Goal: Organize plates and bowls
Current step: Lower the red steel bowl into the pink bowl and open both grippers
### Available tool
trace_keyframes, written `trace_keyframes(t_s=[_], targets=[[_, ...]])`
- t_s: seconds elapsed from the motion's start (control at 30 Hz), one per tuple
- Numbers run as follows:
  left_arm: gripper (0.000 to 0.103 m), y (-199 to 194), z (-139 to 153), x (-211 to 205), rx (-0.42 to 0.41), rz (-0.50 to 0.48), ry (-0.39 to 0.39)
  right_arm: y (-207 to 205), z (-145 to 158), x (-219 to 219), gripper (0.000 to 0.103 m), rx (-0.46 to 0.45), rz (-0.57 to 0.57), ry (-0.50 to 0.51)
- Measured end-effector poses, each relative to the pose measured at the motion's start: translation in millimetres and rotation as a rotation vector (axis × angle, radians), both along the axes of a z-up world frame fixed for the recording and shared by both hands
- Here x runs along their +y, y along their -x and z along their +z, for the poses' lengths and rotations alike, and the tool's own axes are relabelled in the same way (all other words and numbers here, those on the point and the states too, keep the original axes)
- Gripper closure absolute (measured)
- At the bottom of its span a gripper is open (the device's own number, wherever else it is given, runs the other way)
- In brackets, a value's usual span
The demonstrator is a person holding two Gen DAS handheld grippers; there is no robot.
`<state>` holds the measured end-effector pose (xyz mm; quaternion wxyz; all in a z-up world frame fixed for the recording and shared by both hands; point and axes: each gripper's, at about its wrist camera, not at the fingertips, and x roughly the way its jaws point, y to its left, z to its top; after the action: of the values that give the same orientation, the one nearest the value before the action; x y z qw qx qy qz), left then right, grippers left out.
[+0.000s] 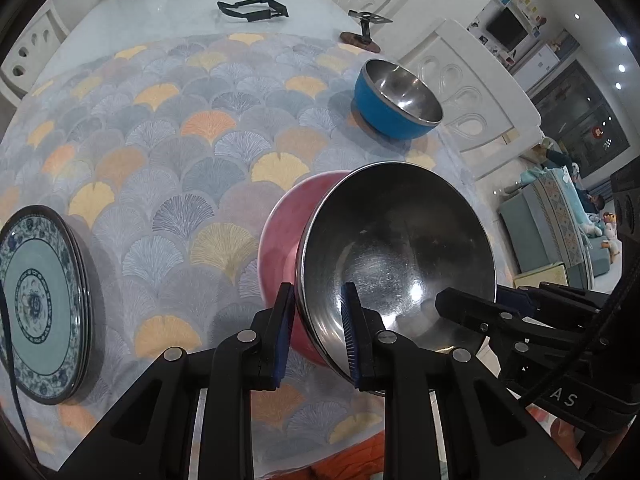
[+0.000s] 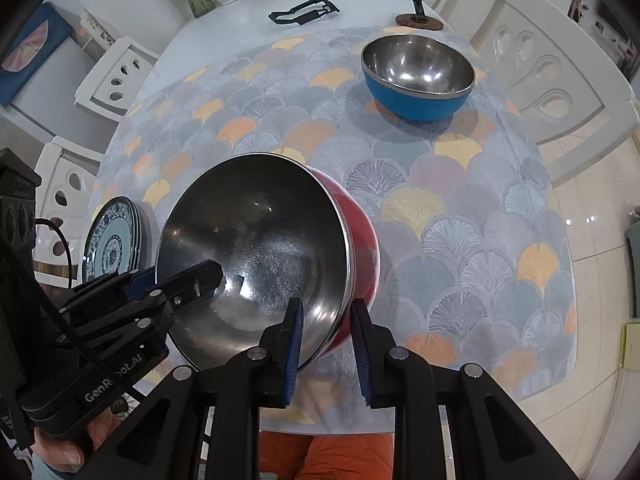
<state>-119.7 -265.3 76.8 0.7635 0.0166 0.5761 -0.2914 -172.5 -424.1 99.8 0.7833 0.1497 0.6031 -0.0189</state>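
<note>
A red bowl point(image 1: 280, 240) point(image 2: 362, 236) with a steel inside is near the table's front edge, tilted. My left gripper point(image 1: 319, 320) is shut on its rim, with one pad point(image 1: 285, 312) on the red outside and the other against the steel inside. My right gripper point(image 2: 328, 328) is shut on the opposite part of the rim, one pad point(image 2: 295, 320) inside the bowl. Each gripper also shows in the other's view, the right gripper point(image 1: 460, 304) and the left gripper point(image 2: 200, 276). A blue bowl point(image 1: 384, 116) point(image 2: 416, 100) stands upright farther back. A stack of blue-patterned plates point(image 1: 36, 304) point(image 2: 112, 244) lies at the left.
A fan-patterned cloth point(image 1: 180, 140) point(image 2: 460, 220) covers the near half of the white table. At the back are a phone stand point(image 1: 362, 32) point(image 2: 418, 8), a black folding frame point(image 1: 252, 10), a vase and a red cup. White chairs point(image 2: 552, 72) ring the table.
</note>
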Motion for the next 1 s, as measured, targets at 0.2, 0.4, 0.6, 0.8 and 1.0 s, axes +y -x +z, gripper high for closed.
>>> trace_keyframes(t_s=[0.2, 0.4, 0.6, 0.8, 1.0], targets=[[0.084, -5, -6, -1, 0.013, 0.001, -0.016, -4, -2, 3, 0.08, 0.012, 0.014, 0.009], [0.08, -8, -6, -1, 0.001, 0.0, -0.031, -7, -4, 4, 0.08, 0.023, 0.014, -0.001], [0.08, -10, -5, 1, -0.008, -0.002, -0.032, -10, -6, 4, 0.08, 0.028, 0.016, -0.006], [0.079, -7, 7, 1, -0.062, -0.012, -0.039, -9, 0, 4, 0.08, -0.001, 0.009, -0.002], [0.079, -3, 10, 4, -0.086, -0.029, -0.052, -7, 5, 4, 0.08, -0.013, 0.018, 0.009]])
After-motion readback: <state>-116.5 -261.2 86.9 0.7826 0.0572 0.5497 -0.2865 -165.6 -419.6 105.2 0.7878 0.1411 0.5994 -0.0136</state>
